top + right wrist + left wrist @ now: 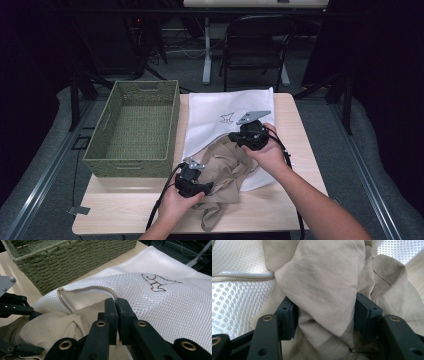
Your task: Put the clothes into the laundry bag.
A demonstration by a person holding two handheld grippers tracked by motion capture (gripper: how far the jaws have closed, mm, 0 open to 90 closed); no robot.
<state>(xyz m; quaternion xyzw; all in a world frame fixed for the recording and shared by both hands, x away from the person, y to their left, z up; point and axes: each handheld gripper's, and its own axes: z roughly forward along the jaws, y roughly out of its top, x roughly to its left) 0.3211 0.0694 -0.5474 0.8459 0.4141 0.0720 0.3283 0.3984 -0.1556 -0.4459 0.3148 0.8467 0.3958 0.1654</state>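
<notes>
Beige garment lies crumpled lower centre of the high view, half inside the mouth of the white mesh bag, which is spread flat on the tabletop right of the green basket; bag carries a small outline logo mid-frame. Left hand-held gripper sits low centre at the garment's near edge; in the left gripper view a thick fold of the garment bulges between the jaws and both pads touch the cloth, clamped on it (zipper of the bag upper left there). Right hand-held gripper is centre frame at the bag's opening; in the right gripper view its jaws are together, pinching the bag's beige-trimmed rim, lifted into an arch above the garment; basket upper left there, the left hand-held gripper at the left edge.
</notes>
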